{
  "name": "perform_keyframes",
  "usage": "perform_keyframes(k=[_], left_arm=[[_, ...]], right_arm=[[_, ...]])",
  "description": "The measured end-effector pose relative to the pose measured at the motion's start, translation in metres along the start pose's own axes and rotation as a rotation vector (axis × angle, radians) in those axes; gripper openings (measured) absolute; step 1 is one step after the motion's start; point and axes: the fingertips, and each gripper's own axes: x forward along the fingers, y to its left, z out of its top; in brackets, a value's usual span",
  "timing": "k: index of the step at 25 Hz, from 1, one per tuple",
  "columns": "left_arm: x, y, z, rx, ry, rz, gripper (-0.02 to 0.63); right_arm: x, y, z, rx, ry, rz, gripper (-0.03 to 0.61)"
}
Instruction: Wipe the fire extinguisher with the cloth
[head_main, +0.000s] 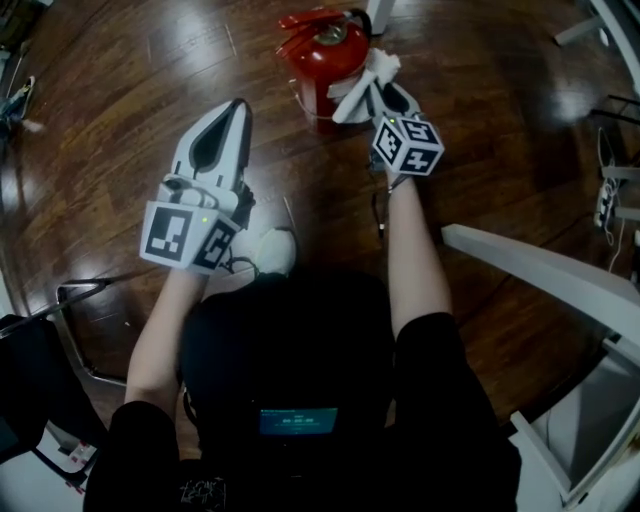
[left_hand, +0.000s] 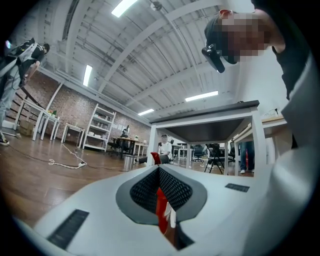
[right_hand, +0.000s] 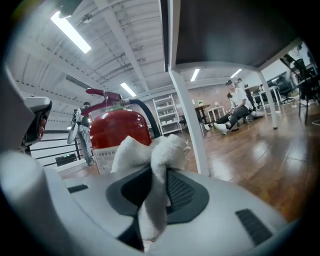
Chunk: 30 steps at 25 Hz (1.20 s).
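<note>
A red fire extinguisher (head_main: 325, 55) stands upright on the wooden floor at the top middle of the head view. My right gripper (head_main: 383, 92) is shut on a white cloth (head_main: 362, 78), whose bunched end rests against the extinguisher's right side. The right gripper view has the cloth (right_hand: 150, 150) bulging out of the right gripper (right_hand: 152, 170), with the extinguisher (right_hand: 117, 127) just behind it. My left gripper (head_main: 238, 110) hovers left of the extinguisher, apart from it, shut and holding nothing. In the left gripper view, the left gripper (left_hand: 159, 172) shows only a thin slit between its jaws.
A white table frame (head_main: 540, 265) slants across the right side, and its leg (right_hand: 187, 115) rises just right of the extinguisher. A metal chair frame (head_main: 80, 300) sits at lower left, a white shoe (head_main: 272, 250) below the left gripper. Cables (head_main: 605, 190) lie at far right.
</note>
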Motion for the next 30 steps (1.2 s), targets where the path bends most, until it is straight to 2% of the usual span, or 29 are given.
perform_keyframes(k=[9,16,19,22,27,30], left_arm=[[-0.008,-0.003,0.003,0.001,-0.004,-0.003,0.002],[-0.014,-0.006,0.006,0.004,-0.010,0.002,0.002],[-0.015,-0.009,0.007,0.007,-0.008,-0.004,0.002],[-0.018,-0.009,0.008,0.004,-0.012,-0.005,0.002],[-0.020,-0.008,0.010,-0.004,-0.024,-0.004,0.002],[-0.020,-0.012,0.009,-0.010,-0.024,-0.014,0.002]], right_arm=[[0.010,-0.010,-0.064,0.038,0.137,-0.044,0.094],[0.004,-0.009,-0.060,0.025,0.146,-0.057,0.094],[-0.010,-0.010,-0.037,0.028,0.085,-0.058,0.094],[-0.032,-0.004,0.006,0.022,-0.025,-0.034,0.094],[-0.070,0.029,0.081,0.001,-0.207,0.038,0.094],[-0.088,0.055,0.120,-0.027,-0.281,0.084,0.094]])
